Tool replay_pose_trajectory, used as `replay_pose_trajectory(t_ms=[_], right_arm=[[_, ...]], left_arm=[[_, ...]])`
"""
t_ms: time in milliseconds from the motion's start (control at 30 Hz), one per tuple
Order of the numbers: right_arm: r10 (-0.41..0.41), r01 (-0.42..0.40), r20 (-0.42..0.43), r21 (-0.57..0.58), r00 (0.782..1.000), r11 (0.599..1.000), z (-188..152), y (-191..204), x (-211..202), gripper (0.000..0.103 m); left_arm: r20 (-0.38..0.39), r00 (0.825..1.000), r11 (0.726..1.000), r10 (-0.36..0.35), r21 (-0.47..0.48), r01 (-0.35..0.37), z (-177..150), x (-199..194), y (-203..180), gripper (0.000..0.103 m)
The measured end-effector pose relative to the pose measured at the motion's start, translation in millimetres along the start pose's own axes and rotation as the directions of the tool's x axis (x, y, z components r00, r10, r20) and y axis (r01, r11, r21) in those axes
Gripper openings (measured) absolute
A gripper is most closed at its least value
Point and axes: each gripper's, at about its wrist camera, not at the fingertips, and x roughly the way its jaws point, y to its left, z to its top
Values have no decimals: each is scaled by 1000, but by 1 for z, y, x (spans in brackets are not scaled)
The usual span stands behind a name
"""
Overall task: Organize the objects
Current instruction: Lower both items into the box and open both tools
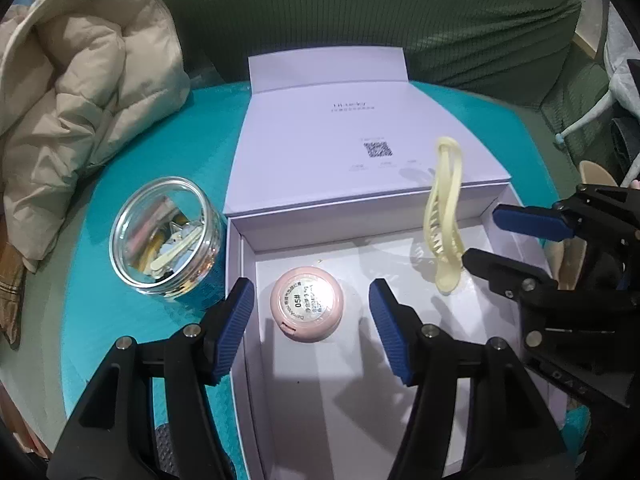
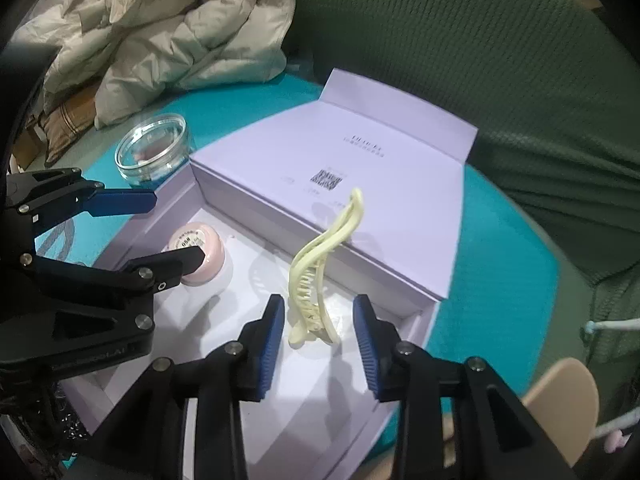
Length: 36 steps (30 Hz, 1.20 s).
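Left wrist view, contents as found: lavender box (image 1: 236, 320), lid folded back, on a teal cloth (image 1: 100, 340); inside it a round pink compact (image 1: 307, 307), label side up, lying flat between the spread fingers of the left gripper (image 1: 312, 328), which touches nothing. Right wrist view: pale yellow hair claw (image 2: 316, 280) standing on its end inside the same box, its upper tip leaning on the far wall near the lid hinge; the right gripper (image 2: 319, 340) is released, one pad on each side of the claw's base, neither visibly in contact. Outside the box, on the cloth: clear jar (image 1: 168, 236) of small clips and oddments; beyond it a cream padded jacket (image 1: 80, 92). Risks noted: the claw is propped, not lying (a precarious stance), so a brush from either pad could tip it; both grippers share one box, and a careless withdrawal could knock the compact or drag the wall.
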Motion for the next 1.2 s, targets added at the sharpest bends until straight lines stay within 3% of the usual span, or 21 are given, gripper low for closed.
replay_pose_trajectory(t_ms=[533, 1200], right_arm=[[-68, 65, 104, 31, 992, 997, -9, 17, -70, 51], [-85, 80, 167, 33, 982, 996, -51, 60, -131, 52]], left_arm=[[87, 996, 1000, 20, -15, -19, -15, -64, 3, 63], [159, 986, 999, 46, -11, -45, -72, -133, -3, 64]])
